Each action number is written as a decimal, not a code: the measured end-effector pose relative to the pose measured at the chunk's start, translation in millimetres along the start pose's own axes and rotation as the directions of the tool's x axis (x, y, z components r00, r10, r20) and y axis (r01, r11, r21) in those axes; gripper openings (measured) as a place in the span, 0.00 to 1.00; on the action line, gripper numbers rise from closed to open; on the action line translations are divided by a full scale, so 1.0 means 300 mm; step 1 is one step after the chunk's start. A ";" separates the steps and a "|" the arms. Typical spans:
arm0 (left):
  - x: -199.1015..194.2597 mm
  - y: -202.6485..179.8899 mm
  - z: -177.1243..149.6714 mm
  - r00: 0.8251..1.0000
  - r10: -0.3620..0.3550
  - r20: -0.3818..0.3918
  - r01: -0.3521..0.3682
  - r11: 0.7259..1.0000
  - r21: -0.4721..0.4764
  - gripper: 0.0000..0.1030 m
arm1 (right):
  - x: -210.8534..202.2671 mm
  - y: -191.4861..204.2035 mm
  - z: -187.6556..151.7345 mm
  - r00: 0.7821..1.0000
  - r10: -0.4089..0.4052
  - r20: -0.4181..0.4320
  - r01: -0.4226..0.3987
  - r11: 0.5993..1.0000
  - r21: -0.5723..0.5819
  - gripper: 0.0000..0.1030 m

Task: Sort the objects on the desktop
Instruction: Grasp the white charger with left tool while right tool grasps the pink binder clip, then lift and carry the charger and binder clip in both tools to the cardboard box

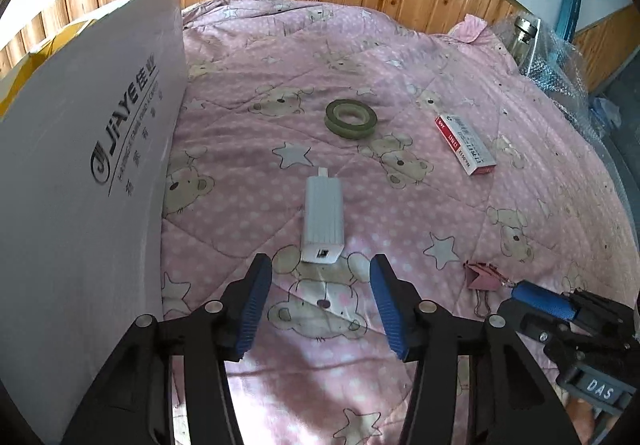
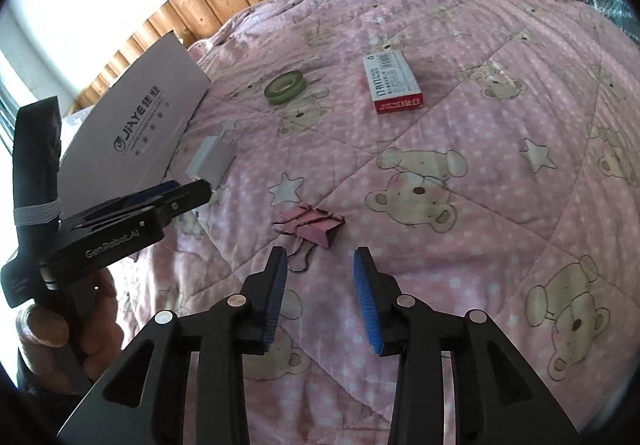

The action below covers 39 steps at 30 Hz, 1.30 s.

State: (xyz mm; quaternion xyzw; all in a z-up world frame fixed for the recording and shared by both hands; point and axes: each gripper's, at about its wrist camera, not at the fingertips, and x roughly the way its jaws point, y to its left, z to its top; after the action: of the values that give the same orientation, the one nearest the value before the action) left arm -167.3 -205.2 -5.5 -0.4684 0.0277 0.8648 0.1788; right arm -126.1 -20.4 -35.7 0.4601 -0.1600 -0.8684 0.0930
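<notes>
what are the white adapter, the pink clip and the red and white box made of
White adapter: likely hard plastic, matte, with moulded ribs along its body.
Pink clip: probably painted sheet metal, folded, with thin wire handles.
Red and white box: looks like printed cardboard, with sharp folded edges and printed text.
</notes>
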 end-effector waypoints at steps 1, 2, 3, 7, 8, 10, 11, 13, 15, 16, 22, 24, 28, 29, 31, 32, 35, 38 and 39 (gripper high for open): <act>0.002 -0.002 0.005 1.000 -0.002 0.004 0.002 1.000 0.000 0.51 | 0.003 0.007 0.000 1.000 -0.003 0.003 0.003 1.000 -0.007 0.37; 0.005 -0.003 0.015 1.000 -0.006 0.011 0.006 1.000 0.001 0.51 | 0.006 0.010 0.000 1.000 -0.006 0.005 0.006 1.000 -0.010 0.37; 0.009 -0.006 0.022 1.000 -0.007 0.019 0.007 1.000 0.005 0.51 | 0.013 0.011 0.001 1.000 -0.009 0.006 0.010 1.000 -0.008 0.37; 0.056 -0.016 0.069 0.999 0.028 0.038 -0.030 0.999 0.044 0.51 | 0.036 0.029 0.012 1.000 -0.021 0.018 0.022 0.999 -0.027 0.33; 0.081 -0.011 0.073 0.999 0.031 0.017 -0.031 0.999 0.040 0.51 | 0.044 0.037 0.016 1.000 -0.023 0.014 0.023 0.999 -0.040 0.22; 0.119 0.000 0.069 0.999 0.047 -0.020 -0.047 0.999 0.024 0.41 | 0.056 0.048 0.014 1.000 -0.021 -0.001 0.021 0.996 -0.081 0.10; 0.113 -0.002 0.064 0.998 0.065 0.002 -0.065 0.998 0.026 0.35 | 0.056 0.047 0.013 1.000 -0.019 0.001 0.019 0.996 -0.088 0.09; 0.105 -0.003 0.057 0.997 0.071 -0.003 -0.071 0.997 0.022 0.27 | 0.053 0.035 0.010 1.000 -0.009 -0.004 0.008 0.996 -0.091 0.07; 0.097 -0.008 0.047 0.997 0.077 -0.002 -0.077 0.997 0.020 0.24 | 0.041 0.019 0.009 1.000 -0.004 -0.002 0.003 0.997 -0.083 0.07; 0.095 -0.010 0.042 0.997 0.077 -0.007 -0.077 0.997 0.018 0.23 | 0.033 0.013 0.008 1.000 0.003 -0.002 -0.003 0.997 -0.080 0.08; 0.085 -0.004 0.038 0.999 0.051 -0.002 -0.051 0.999 0.004 0.26 | 0.017 0.023 0.033 0.999 0.028 0.023 -0.026 0.996 -0.090 0.53; 0.090 0.006 0.040 0.999 0.043 0.003 -0.043 0.999 -0.009 0.26 | 0.048 0.050 0.048 1.000 0.001 0.009 0.001 0.990 -0.138 0.53; 0.098 0.004 0.038 0.999 0.047 0.024 -0.047 0.999 0.002 0.26 | 0.101 0.096 0.063 0.997 -0.077 0.006 0.077 0.972 -0.222 0.28; 0.099 0.004 0.038 0.998 0.048 0.027 -0.048 0.999 0.001 0.25 | 0.099 0.094 0.063 0.997 -0.078 0.007 0.077 0.972 -0.222 0.26; 0.099 -0.003 0.041 0.998 0.052 0.027 -0.052 0.999 0.010 0.22 | 0.090 0.074 0.060 0.998 -0.056 0.002 0.056 0.978 -0.202 0.23; 0.096 -0.004 0.039 0.998 0.054 0.027 -0.054 0.998 0.011 0.22 | 0.080 0.060 0.059 0.999 -0.048 0.002 0.048 0.981 -0.189 0.23; 0.080 -0.002 0.036 0.999 0.039 0.024 -0.039 0.999 0.005 0.22 | 0.048 0.021 0.052 1.000 -0.020 0.008 0.021 0.990 -0.141 0.22; 0.054 -0.004 0.033 0.999 0.031 0.035 -0.031 1.000 -0.003 0.22 | 0.022 -0.004 0.044 1.000 -0.015 0.012 0.016 0.993 -0.118 0.22; 0.044 -0.007 0.031 0.999 0.027 0.039 -0.027 1.000 -0.005 0.22 | 0.018 -0.007 0.043 1.000 -0.013 0.013 0.015 0.993 -0.114 0.22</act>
State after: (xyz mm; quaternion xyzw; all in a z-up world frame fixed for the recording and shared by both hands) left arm -180.7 -197.3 -10.8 -0.4516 0.0286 0.8761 0.1665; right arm -139.9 -17.7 -33.8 0.4500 -0.1074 -0.8794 0.1121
